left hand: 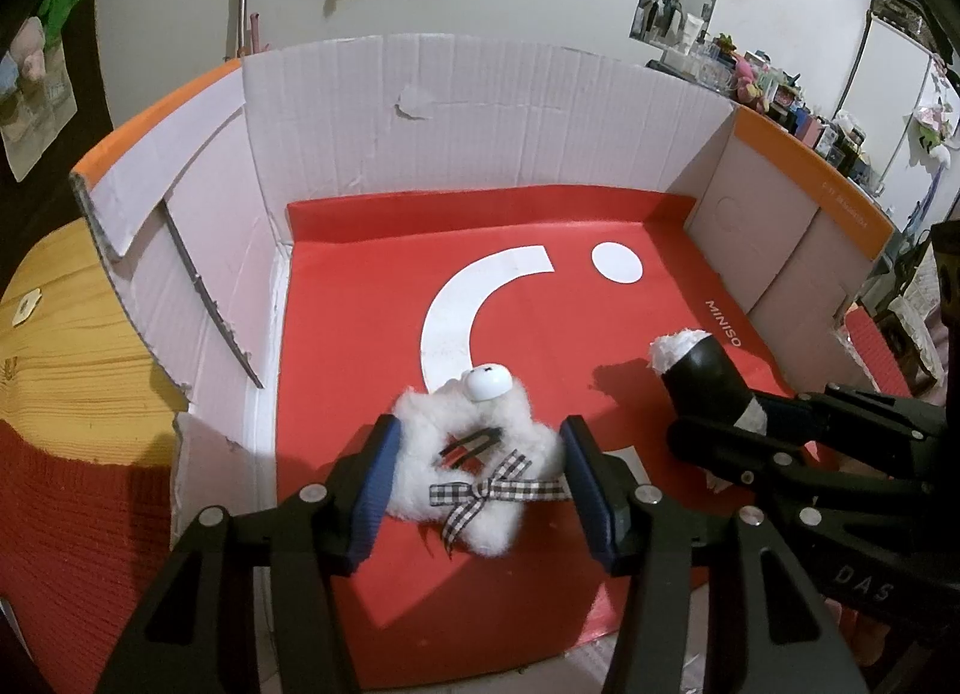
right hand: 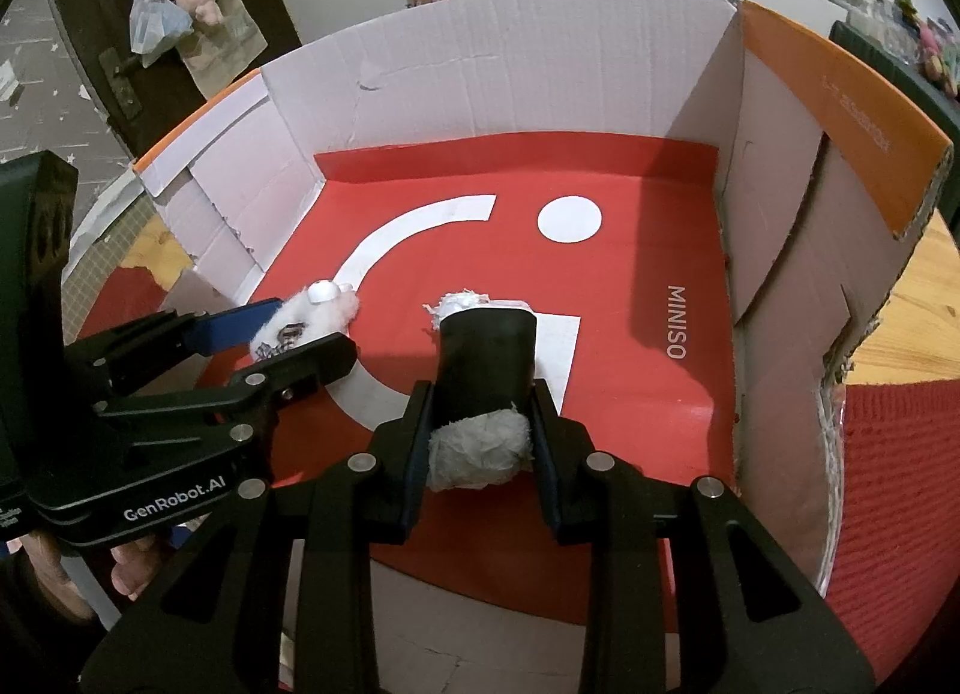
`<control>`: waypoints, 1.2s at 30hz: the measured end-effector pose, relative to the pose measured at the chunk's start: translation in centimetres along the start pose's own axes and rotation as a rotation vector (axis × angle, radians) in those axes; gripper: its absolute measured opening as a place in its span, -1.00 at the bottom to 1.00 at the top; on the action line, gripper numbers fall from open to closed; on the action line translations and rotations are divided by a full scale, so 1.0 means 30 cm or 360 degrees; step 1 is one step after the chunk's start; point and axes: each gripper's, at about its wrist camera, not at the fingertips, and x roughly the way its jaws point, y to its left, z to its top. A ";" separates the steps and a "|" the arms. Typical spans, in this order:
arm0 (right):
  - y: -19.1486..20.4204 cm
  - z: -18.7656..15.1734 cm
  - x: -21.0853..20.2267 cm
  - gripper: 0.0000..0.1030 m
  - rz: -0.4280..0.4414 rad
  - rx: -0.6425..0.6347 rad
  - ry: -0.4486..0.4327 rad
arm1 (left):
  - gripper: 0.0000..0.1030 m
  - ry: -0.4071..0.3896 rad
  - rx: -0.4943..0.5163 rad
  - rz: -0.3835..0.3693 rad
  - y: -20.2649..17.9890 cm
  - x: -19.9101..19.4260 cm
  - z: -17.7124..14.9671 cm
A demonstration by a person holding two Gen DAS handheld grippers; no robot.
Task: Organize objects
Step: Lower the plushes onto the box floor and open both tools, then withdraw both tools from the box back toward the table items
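Left gripper (left hand: 477,478) has its jaws closed on a white fluffy toy (left hand: 474,454), blue pads pressing its two sides; checked ribbon bow (left hand: 480,493) and a dark hairclip on the toy sit right between the jaws, white button-like eye (left hand: 489,382) just past the pad tips. Toy is low over the red mat (left hand: 540,298); cannot tell if it touches.

Right gripper (right hand: 480,442) jaws clamped on a black tube-shaped object (right hand: 486,364) with white fluffy ends; the near fluffy end (right hand: 480,451) is squeezed between the pads, black body sticks out ahead of the jaws, second white tuft at its far tip. In the left wrist view this object (left hand: 702,370) is just right of the left jaws, apart from the toy. In the right wrist view the left gripper (right hand: 288,334) with the toy (right hand: 318,310) is left of the right jaws. Part of a hand (right hand: 129,571) shows under the left gripper.

Beyond both jaws: red mat with white arc, dot and "MINISO" print, lining the floor of an open cardboard box (left hand: 468,112), white inside walls, orange outer edge. Box sits on a wooden desk (left hand: 60,334) with red cloth (left hand: 78,514) left of the left jaws. Farther off, wall and cluttered shelf (left hand: 780,94).
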 end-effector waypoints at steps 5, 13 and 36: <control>0.003 -0.002 -0.002 -0.44 0.0000 0.0001 -0.0003 | 0.12 -0.0005 -0.0008 -0.0004 -0.001 0.001 -0.001; 0.003 -0.006 -0.013 -0.40 -0.0008 -0.0012 -0.0015 | 0.25 -0.0029 0.0029 0.0014 -0.016 -0.012 -0.013; 0.046 -0.056 -0.154 0.07 0.0023 -0.0042 -0.0180 | 0.57 -0.0232 0.0058 0.0110 -0.027 -0.192 -0.053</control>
